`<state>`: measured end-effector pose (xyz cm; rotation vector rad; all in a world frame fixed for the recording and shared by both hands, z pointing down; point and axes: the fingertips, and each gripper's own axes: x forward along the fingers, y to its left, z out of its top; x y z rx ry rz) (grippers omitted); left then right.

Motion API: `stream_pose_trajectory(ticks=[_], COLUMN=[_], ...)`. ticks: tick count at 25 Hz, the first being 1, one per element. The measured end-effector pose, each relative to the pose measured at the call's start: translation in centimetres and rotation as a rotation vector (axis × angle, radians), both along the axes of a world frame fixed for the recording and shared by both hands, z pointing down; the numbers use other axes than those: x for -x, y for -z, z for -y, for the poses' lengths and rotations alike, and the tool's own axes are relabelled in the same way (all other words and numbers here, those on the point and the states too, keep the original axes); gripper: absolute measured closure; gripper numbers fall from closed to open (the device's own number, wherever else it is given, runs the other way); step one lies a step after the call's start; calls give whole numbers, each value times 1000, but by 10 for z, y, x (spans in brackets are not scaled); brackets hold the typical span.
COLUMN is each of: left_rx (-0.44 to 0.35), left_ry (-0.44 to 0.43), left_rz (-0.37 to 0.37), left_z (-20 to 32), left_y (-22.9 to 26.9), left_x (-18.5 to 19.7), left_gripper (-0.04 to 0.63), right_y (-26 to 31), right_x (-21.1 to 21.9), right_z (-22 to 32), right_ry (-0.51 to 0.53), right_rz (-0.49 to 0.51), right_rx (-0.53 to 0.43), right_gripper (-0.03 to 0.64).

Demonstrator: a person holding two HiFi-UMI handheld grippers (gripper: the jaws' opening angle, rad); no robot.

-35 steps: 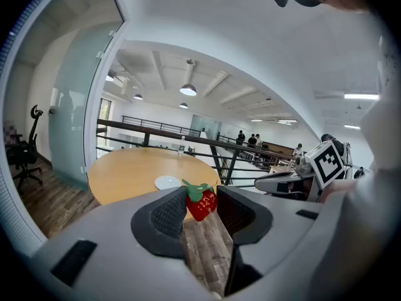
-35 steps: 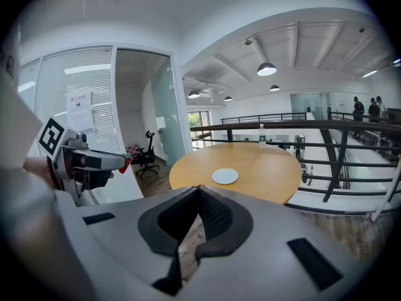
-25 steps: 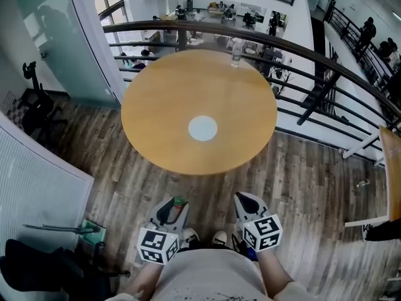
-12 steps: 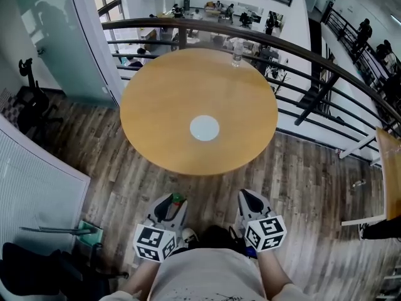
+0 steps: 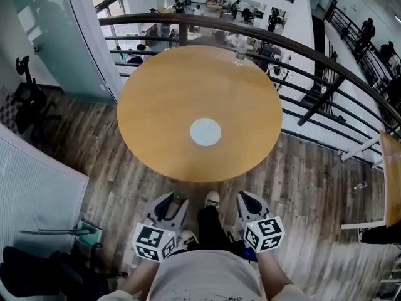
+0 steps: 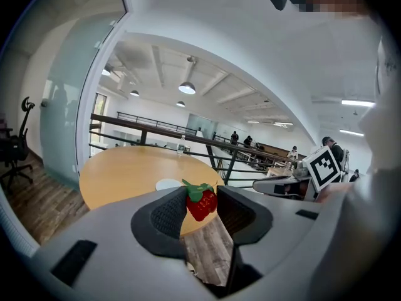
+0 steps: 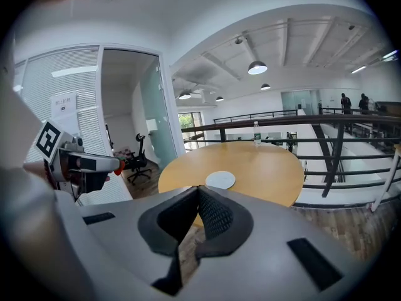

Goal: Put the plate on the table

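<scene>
1 strawberry [image 6: 199, 207] in left claw [image 6: 201, 193], right claw [image 7: 198, 190] closed, white plate [image 5: 205, 132]

Empty right gripper [image 7: 198, 189], jaws together, facing plate [image 7: 220, 180] on table [image 7: 269, 168]

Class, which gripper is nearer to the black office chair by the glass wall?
Left. The left gripper is on the same side of the person as the chair; the right gripper is farther across, past the person's legs.
</scene>
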<state>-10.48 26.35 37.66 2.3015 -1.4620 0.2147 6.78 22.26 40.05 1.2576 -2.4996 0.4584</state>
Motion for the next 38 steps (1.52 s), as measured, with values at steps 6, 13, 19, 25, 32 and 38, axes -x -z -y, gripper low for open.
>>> stream_pose_trajectory(ticks=[6,13,19,25,32,38], left_rx=[24,3,7,19,34,52], left_ry=[28,48,69,89,90,28], left_rz=[17,29,34,8,15,31], left_z=[61,150,199,232,254,271], left_y=[-4,15,21,19,16,10], left_x=[7,9,4,-3,-3,1], left_gripper=[431,431,431,431,431,431], right_y=[-1,19,31,31,30,25], right_x=[3,6,3,1,3,16], right_z=[71,169,220,250,275,277], right_ry=[14,40,71,104,105,96], right_rz=[15,33,37,50,54,59], right_rx=[4,-38,-47,-28,-12,1], right_gripper=[597,597,597,597,597,597])
